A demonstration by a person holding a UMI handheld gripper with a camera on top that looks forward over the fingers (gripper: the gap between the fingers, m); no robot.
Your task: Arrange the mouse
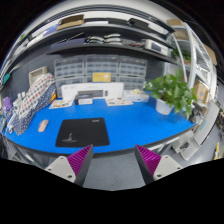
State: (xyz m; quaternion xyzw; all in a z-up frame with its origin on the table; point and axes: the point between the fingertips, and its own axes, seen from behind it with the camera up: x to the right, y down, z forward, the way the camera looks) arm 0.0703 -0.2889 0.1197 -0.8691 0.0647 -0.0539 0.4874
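Note:
A pale mouse (42, 125) lies on the blue table (140, 122), left of a black mouse mat (81, 132). My gripper (112, 162) is held well back from the table's front edge, over grey floor. Its two pink-padded fingers (80, 159) stand wide apart with nothing between them. The mouse and mat lie far beyond the fingers, to the left.
A green potted plant (172, 92) stands at the table's right end. White boxes and a tray (92, 96) sit along the back by the wall. Bottles and clutter (22, 105) crowd the left end. Shelves run above.

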